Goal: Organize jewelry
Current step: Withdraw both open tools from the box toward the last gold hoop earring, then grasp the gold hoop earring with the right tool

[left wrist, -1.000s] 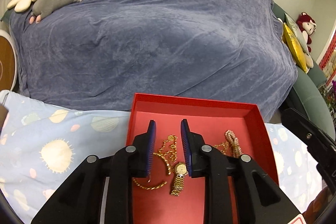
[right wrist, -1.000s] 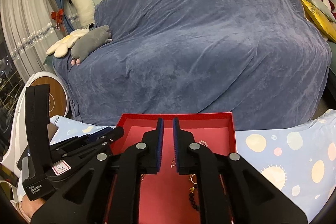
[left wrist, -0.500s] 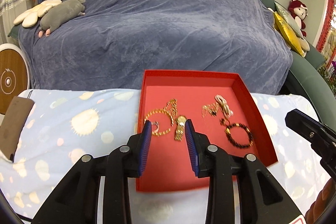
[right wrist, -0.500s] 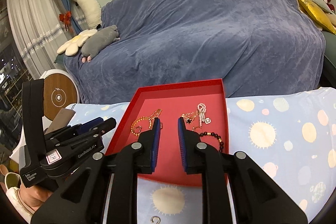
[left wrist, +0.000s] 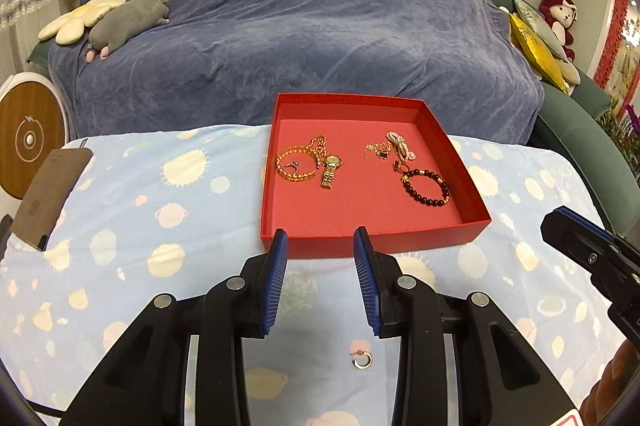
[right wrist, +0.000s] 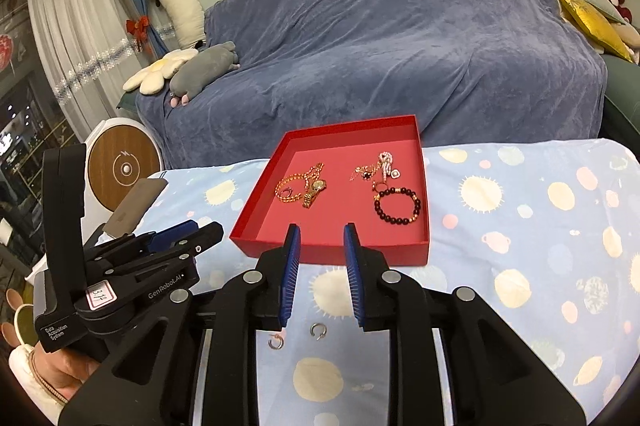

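A red tray (left wrist: pixel 376 240) (right wrist: pixel 332 252) sits on the blue patterned cloth. It holds a gold chain (left wrist: pixel 298 162) with a ring, a gold watch (left wrist: pixel 331 168), a pearl and gold piece (left wrist: pixel 396 146) and a dark bead bracelet (left wrist: pixel 425 186) (right wrist: pixel 397 204). Two small silver hoop earrings (right wrist: pixel 318 330) (right wrist: pixel 276 341) lie on the cloth in front of the tray; one also shows in the left wrist view (left wrist: pixel 362 361). My left gripper (left wrist: pixel 320 246) and my right gripper (right wrist: pixel 319 234) are both open and empty, just short of the tray's near wall.
A brown flat case (left wrist: pixel 50 196) lies at the cloth's left edge. A sofa under a blue-grey throw (left wrist: pixel 312 38) stands behind the table, with plush toys (left wrist: pixel 128 18) on its left. A round wooden-faced device (left wrist: pixel 28 142) stands at the left.
Both grippers have pulled back out of the tray toward me and opened wider. The tray's jewelry now lies fully in view, and the earrings on the cloth have come into view.
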A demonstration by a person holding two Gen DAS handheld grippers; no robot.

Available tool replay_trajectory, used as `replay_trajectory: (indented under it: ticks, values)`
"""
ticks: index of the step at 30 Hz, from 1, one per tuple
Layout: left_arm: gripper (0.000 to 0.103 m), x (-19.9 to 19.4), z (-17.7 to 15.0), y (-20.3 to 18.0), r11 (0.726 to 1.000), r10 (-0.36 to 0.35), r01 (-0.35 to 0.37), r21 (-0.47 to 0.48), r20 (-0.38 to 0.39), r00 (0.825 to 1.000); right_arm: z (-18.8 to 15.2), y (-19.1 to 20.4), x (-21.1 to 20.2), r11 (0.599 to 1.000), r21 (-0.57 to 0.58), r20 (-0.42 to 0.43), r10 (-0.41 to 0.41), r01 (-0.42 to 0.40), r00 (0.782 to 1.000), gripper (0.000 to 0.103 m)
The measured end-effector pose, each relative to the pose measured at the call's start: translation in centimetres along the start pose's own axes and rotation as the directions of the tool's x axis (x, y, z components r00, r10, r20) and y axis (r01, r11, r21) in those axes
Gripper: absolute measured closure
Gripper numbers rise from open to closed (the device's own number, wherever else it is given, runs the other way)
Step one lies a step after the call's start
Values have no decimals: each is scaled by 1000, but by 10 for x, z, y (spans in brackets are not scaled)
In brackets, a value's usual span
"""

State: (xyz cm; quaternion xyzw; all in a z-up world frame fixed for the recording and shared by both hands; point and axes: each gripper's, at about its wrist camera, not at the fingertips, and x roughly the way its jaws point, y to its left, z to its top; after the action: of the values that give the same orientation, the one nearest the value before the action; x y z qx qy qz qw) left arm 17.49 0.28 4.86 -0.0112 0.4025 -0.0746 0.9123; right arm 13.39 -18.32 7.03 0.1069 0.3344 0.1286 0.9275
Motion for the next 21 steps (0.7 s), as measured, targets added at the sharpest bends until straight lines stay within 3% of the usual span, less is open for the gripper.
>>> replay_trajectory:
  ticks: [7, 10, 21]
  values:
    - [68, -14, -28, 7, 1000, 17, -18, -17, -12, 1000, -30, 4, -8, 1000, 7, -23, -13, 13, 1000, 80]
    - [64, -17, -39, 12, 999, 34, -34, -25, -16, 999, -42, 7, -6, 1000, -6, -41, -20, 19, 999, 68]
    - [55, -13, -67, 35, 995, 77, -80, -65, -57, 995, -76, 19, 38, 992, -112, -155, -70, 52, 986, 68]
